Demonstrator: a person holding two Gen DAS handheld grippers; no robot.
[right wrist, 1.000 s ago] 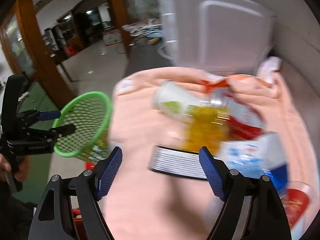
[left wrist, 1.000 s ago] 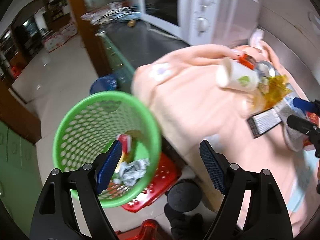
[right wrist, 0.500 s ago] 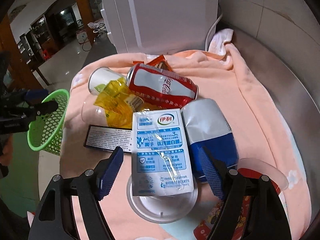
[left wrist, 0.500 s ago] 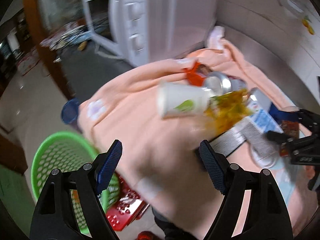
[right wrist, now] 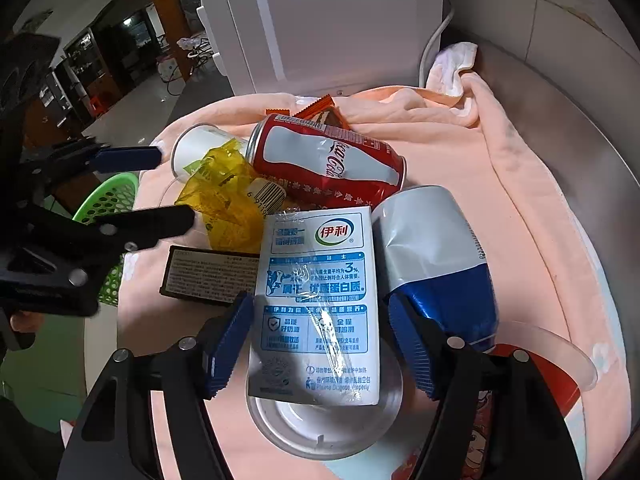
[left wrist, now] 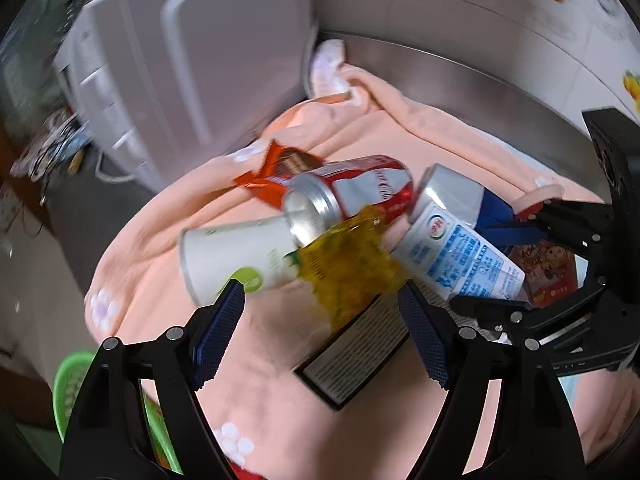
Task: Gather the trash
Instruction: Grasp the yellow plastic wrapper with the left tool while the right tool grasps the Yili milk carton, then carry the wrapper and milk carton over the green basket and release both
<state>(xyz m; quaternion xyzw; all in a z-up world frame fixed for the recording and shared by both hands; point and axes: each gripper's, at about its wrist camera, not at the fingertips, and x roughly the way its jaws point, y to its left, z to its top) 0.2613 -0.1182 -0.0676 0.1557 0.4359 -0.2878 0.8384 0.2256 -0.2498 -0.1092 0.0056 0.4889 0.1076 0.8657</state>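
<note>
Trash pile on the peach towel (right wrist: 500, 152) beside the microwave (right wrist: 320, 20): red can (right wrist: 326, 160), yellow wrapper (right wrist: 228, 200), milk carton (right wrist: 320, 300), white cup (left wrist: 236, 256). Right gripper (right wrist: 320, 344), released, now straddles the carton, closer than half a second ago. Left gripper (left wrist: 320, 334), also spread and empty, has swung from the green basket (right wrist: 108, 208) to the wrapper.

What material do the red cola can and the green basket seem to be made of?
Red cola can: probably aluminium, with a glossy printed wall and a bare silver rim.
Green basket: apparently moulded plastic, with a uniform bright colour and regular punched holes.
</note>
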